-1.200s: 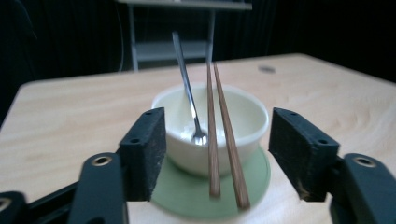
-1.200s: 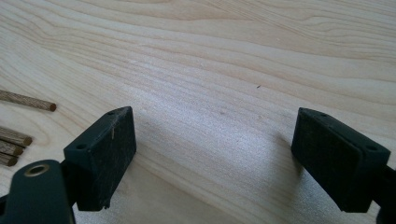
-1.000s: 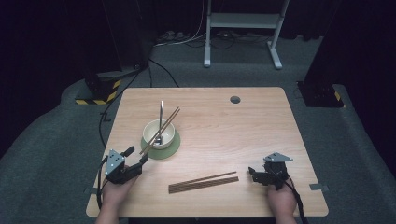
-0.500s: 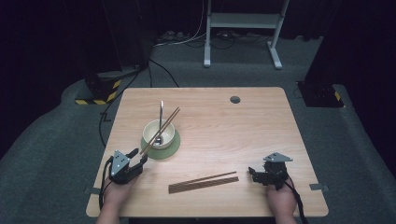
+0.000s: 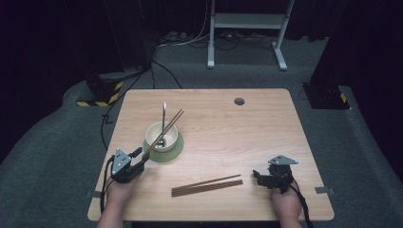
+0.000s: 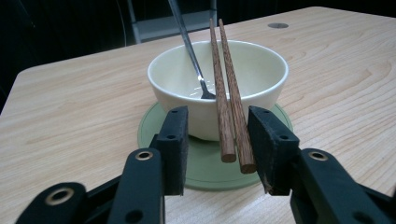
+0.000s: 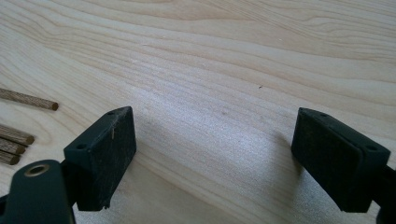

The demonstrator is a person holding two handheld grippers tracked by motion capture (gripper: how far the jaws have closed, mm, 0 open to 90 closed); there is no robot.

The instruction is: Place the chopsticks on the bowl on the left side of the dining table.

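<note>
A cream bowl (image 5: 161, 136) stands on a green coaster (image 5: 164, 153) at the table's left. A metal spoon (image 5: 164, 116) leans inside it. A pair of brown chopsticks (image 5: 167, 128) rests slanted over its rim. My left gripper (image 5: 139, 158) is open, and the near ends of those chopsticks (image 6: 228, 112) lie between its jaws, close to the right one. The left gripper view shows the bowl (image 6: 254, 77), spoon (image 6: 187, 44) and coaster (image 6: 205, 165) just beyond my left gripper (image 6: 218, 144). My right gripper (image 5: 259, 178) is open low over bare wood, with nothing between the jaws (image 7: 215, 154).
Several more chopsticks (image 5: 207, 185) lie flat near the front edge between the two hands; their ends (image 7: 16, 137) show left of the right gripper. A round cable hole (image 5: 239, 101) sits at the table's far side. Dark floor and a white stand (image 5: 247, 21) lie beyond.
My left gripper has edged forward and right toward the bowl, so the chopstick ends now sit between its jaws. The right gripper has stayed put.
</note>
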